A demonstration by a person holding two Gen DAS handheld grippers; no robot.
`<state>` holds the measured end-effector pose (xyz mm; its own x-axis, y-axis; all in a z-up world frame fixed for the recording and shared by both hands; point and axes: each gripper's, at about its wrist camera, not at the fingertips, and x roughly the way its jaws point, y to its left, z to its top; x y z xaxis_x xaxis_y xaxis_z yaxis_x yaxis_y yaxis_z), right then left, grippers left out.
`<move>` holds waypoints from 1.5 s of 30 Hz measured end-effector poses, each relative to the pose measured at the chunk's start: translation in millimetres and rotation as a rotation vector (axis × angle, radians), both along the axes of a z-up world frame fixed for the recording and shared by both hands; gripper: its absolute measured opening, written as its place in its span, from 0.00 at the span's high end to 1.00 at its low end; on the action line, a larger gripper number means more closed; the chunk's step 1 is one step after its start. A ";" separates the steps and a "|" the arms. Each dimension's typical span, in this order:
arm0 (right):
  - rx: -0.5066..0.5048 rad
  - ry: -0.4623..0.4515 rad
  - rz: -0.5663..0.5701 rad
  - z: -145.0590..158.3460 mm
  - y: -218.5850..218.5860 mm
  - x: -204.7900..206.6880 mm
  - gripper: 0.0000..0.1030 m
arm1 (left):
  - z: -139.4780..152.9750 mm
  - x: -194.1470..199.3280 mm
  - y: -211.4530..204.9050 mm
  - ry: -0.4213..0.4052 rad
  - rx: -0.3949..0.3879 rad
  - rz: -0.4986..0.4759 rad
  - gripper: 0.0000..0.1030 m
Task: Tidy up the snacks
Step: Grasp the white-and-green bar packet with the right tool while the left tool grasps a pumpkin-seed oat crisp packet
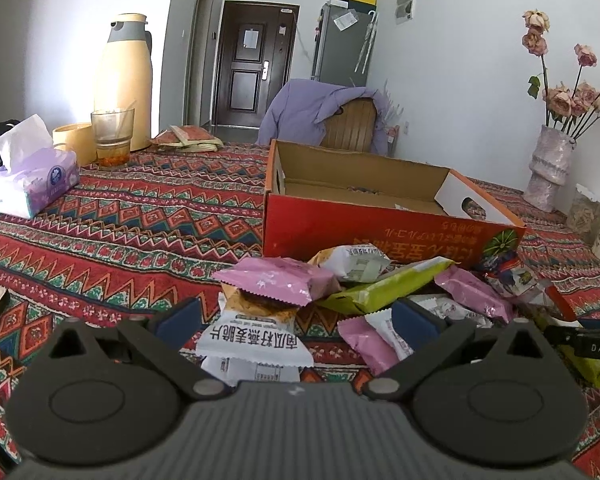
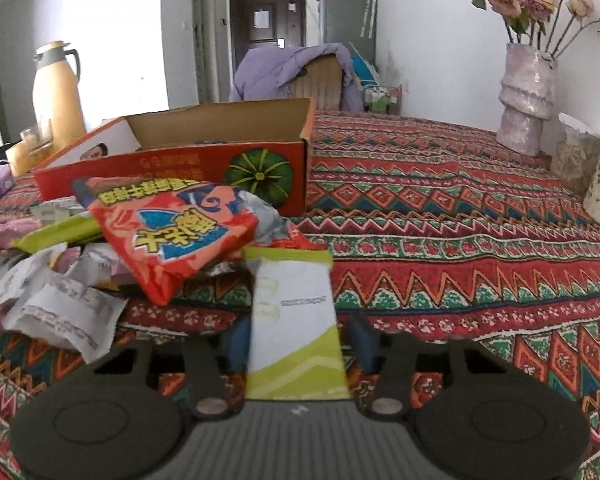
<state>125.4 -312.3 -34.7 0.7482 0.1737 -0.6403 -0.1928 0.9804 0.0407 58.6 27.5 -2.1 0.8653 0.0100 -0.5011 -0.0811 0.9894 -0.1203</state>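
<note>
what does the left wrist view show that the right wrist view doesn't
Left wrist only: the open left tool over a white snack packet, and a glass beside a tissue pack.
Right wrist only: the right tool around a white-and-green packet, and a red snack bag.
Both: the cardboard box, thermos and vase.

Patterned tablecloth [image 1: 148, 216] w/ snack packets [image 1: 276, 280], red cardboard box [image 1: 340, 232], tissue pack [image 1: 32, 184], glass [image 1: 113, 136], vase [image 1: 548, 168].

Snack pile [image 2: 100, 256] crowds the box's [image 2: 172, 168] front; bare tablecloth [image 2: 460, 240] rightward lies open.
</note>
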 end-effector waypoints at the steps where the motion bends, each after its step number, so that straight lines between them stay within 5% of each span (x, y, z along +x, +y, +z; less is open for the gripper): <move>1: -0.002 -0.001 -0.013 0.3 0.4 -0.7 0.64 | -0.3 0.1 0.0 0.002 0.000 0.000 0.00; 11: 0.025 -0.100 -0.082 13.2 -3.3 -15.2 0.67 | -0.3 0.9 6.7 0.025 0.003 0.025 0.00; 28: 0.057 -0.209 -0.072 38.9 2.9 -30.9 0.66 | -16.6 39.5 18.1 0.181 0.081 0.126 0.01; 31: 0.059 -0.210 -0.072 38.8 2.9 -31.1 0.66 | -17.3 46.4 12.5 0.192 0.109 0.111 0.08; 35: 0.065 -0.212 -0.072 38.7 2.2 -32.2 0.66 | -20.2 52.0 11.8 0.232 0.086 0.087 0.42; 45: 0.065 -0.215 -0.068 38.4 4.7 -36.0 0.66 | -15.6 34.5 20.9 0.188 0.047 0.073 0.47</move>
